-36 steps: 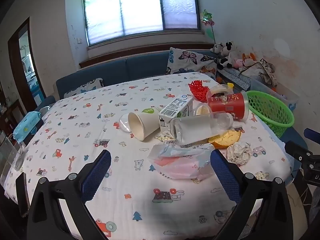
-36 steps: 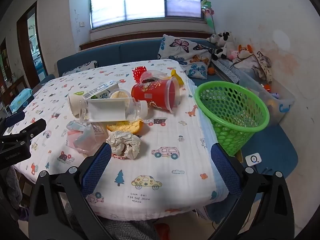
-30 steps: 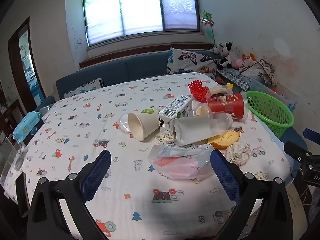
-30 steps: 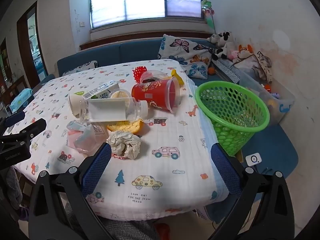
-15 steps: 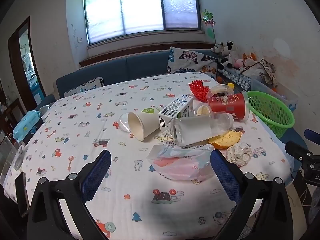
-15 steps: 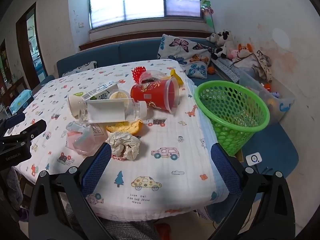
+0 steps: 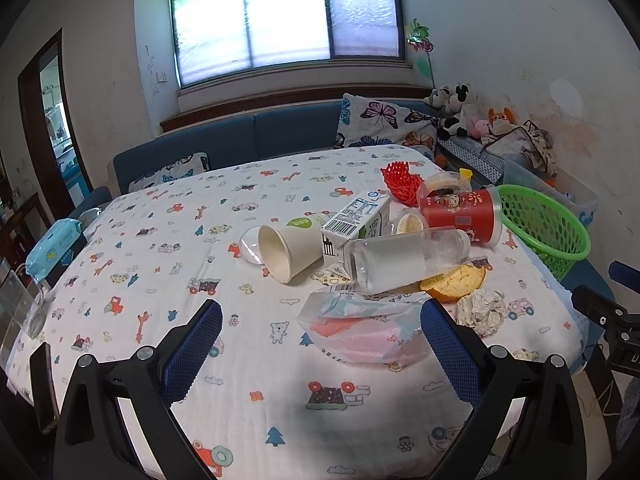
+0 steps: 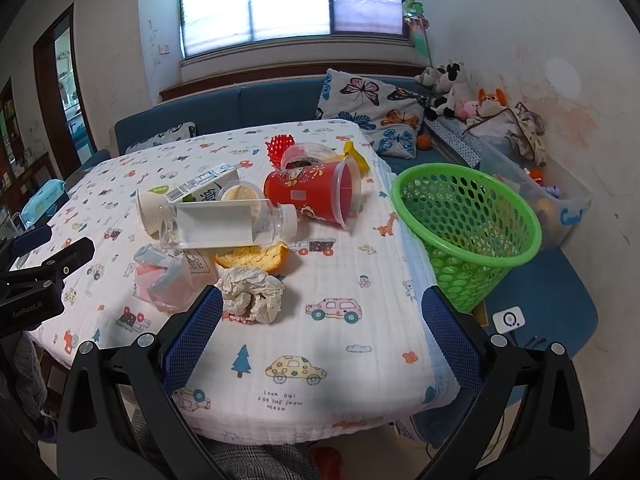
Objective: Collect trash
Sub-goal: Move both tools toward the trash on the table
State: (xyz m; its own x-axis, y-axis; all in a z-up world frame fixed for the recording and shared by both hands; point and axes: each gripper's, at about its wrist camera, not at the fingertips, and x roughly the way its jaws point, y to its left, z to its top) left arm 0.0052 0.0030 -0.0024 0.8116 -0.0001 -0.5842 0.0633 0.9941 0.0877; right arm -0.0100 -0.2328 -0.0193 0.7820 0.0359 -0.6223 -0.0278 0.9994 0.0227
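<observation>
Both grippers hover above the bench [image 8: 360, 360] near edge, fingers spread wide, holding nothing: left gripper [image 7: 320, 344], right gripper [image 8: 322, 332]. Trash cluster centre: crumpled paper [image 8: 252, 294] at 11 o'clock of the right gripper. Green basket [image 8: 468, 236] stands past the bench edge at 2 o'clock. Bare cloth lies between.

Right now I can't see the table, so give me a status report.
Left gripper and right gripper open, empty. Trash piled on table; crumpled paper nearest right jaws. Green basket empty, beside table edge. Path clear.
</observation>
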